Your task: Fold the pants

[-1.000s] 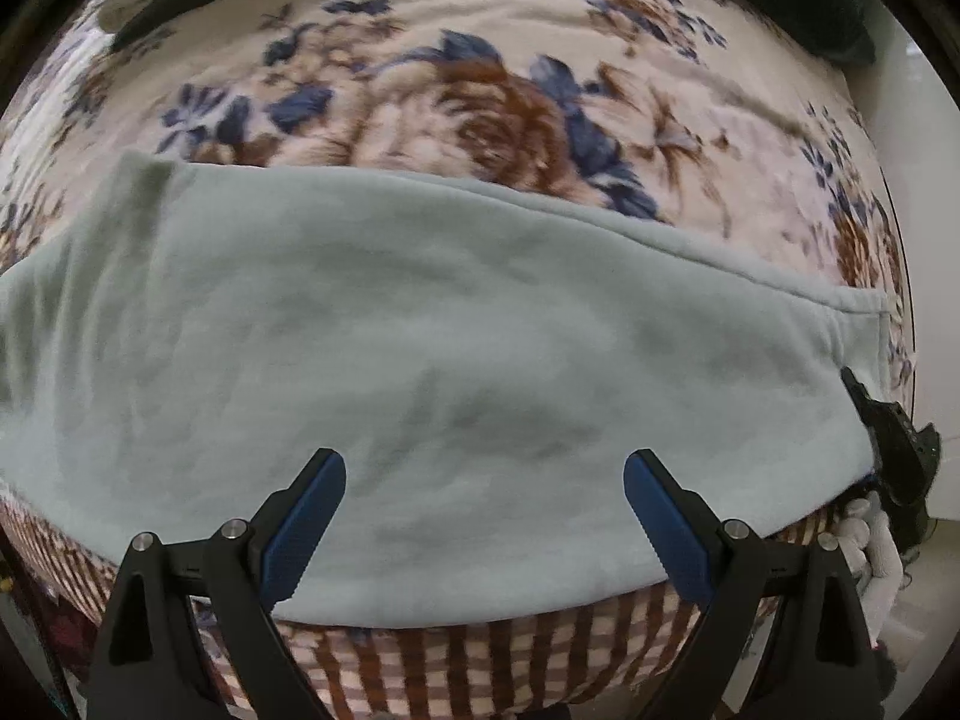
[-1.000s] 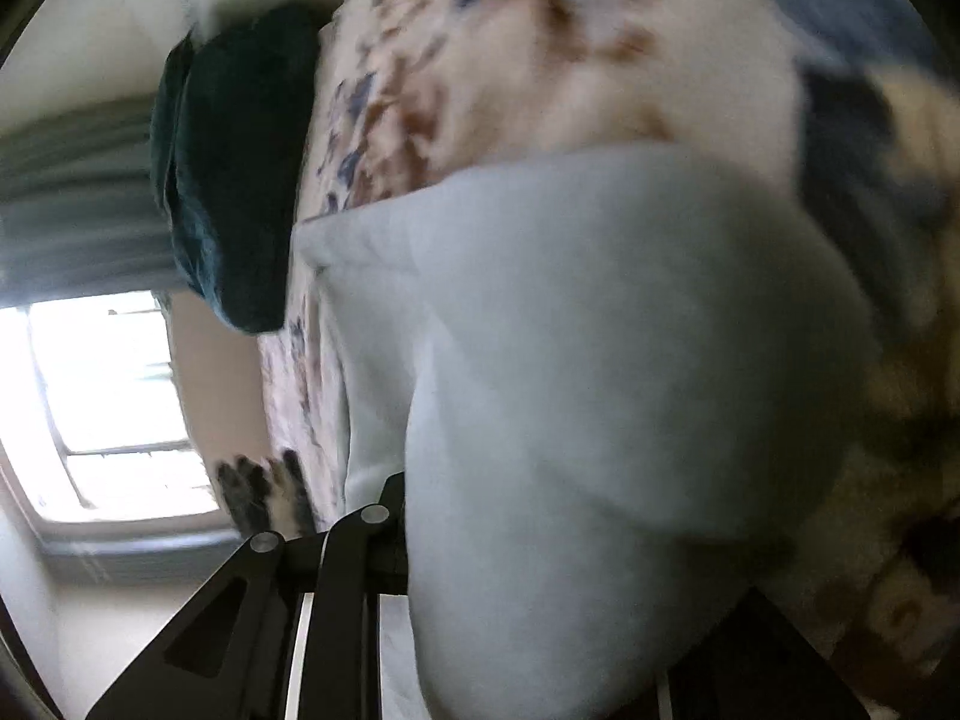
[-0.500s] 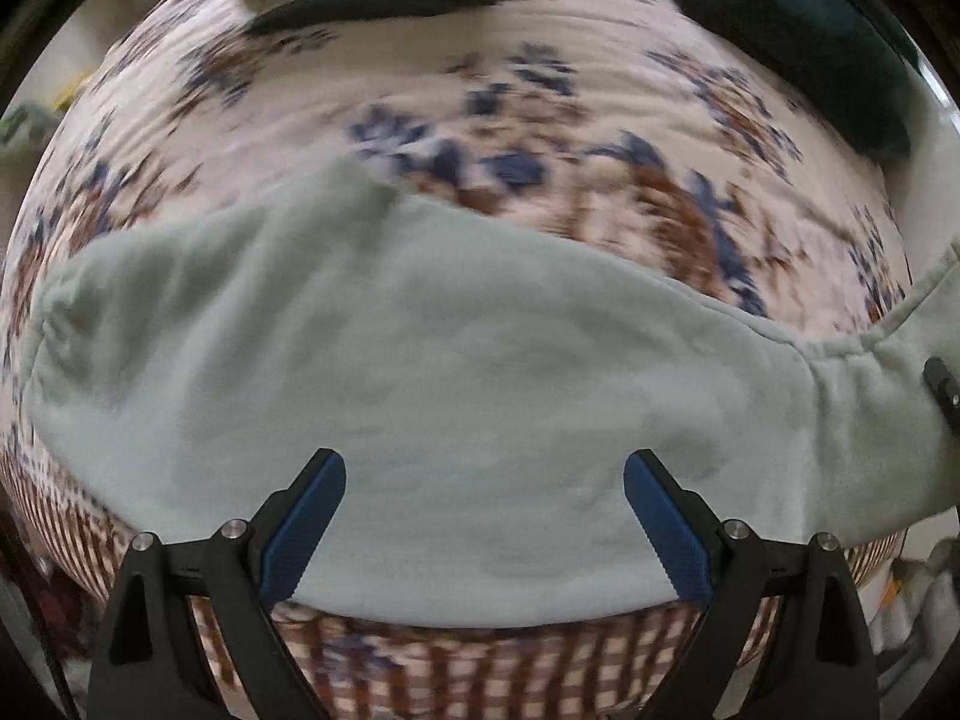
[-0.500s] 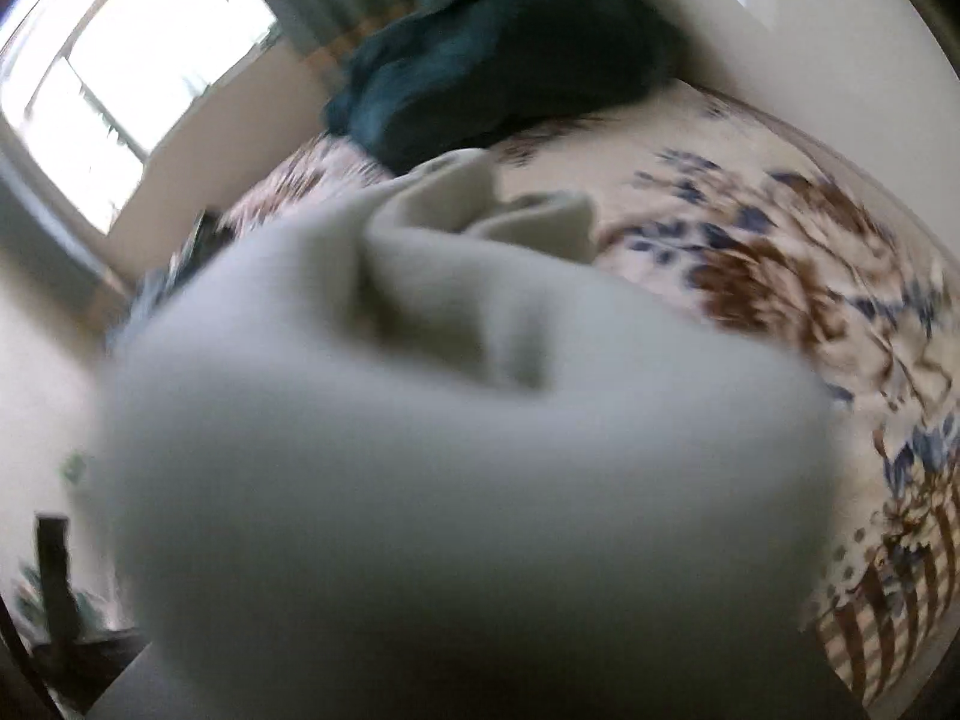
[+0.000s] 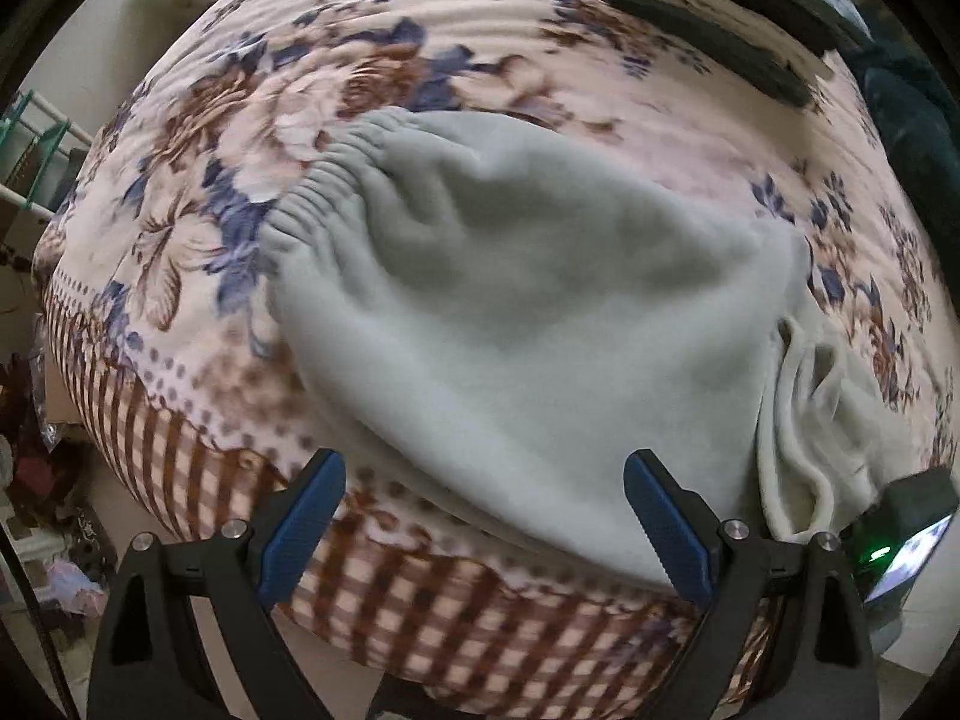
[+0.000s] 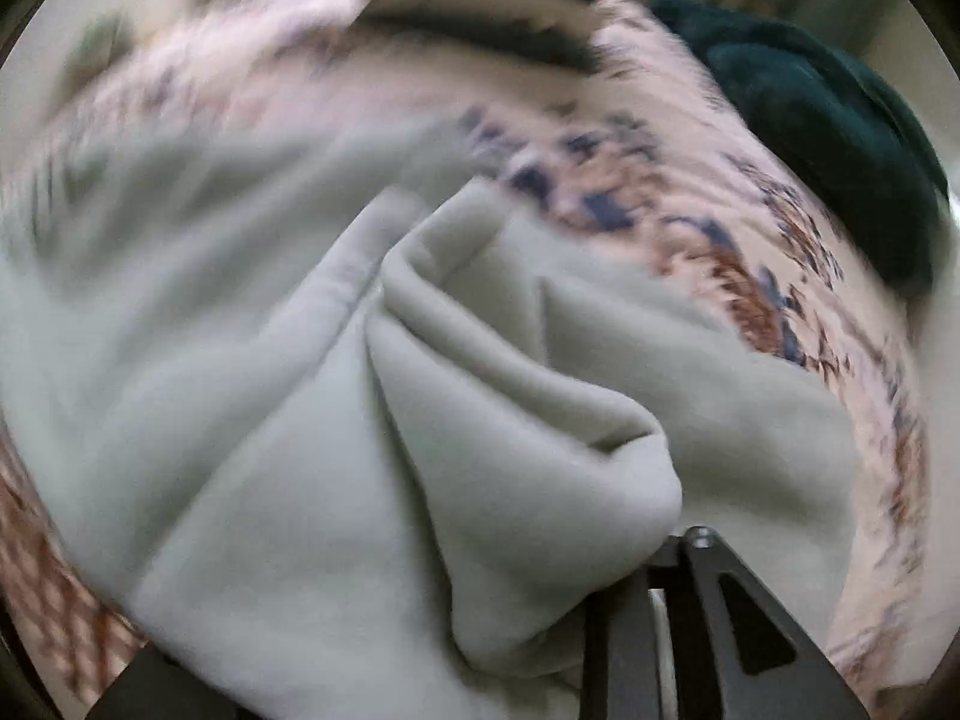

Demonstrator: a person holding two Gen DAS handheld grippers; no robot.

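Note:
Pale grey-green pants (image 5: 540,312) lie on the floral bed cover (image 5: 240,120), their gathered waistband (image 5: 324,180) toward the upper left. My left gripper (image 5: 483,516) hangs open over the bed's near edge, blue pads wide apart with nothing between them. A bunched end of the pants (image 6: 480,420) is folded back toward the waistband, and its folds run into my right gripper (image 6: 420,630). Those jaws are opening with cloth between them, and the cloth hides the pads. In the left wrist view the right gripper (image 5: 912,510) shows at the lower right, at the bunched end.
A dark green blanket (image 6: 828,120) is heaped at the far right of the bed. Dark flat objects (image 5: 720,24) lie along the far side. A green and white rack (image 5: 36,138) and floor clutter (image 5: 36,480) are left of the bed.
Both grippers have swept along the bed toward the waistband. The right one rolled over, carrying the pants' end across the rest of the garment. The left stayed open.

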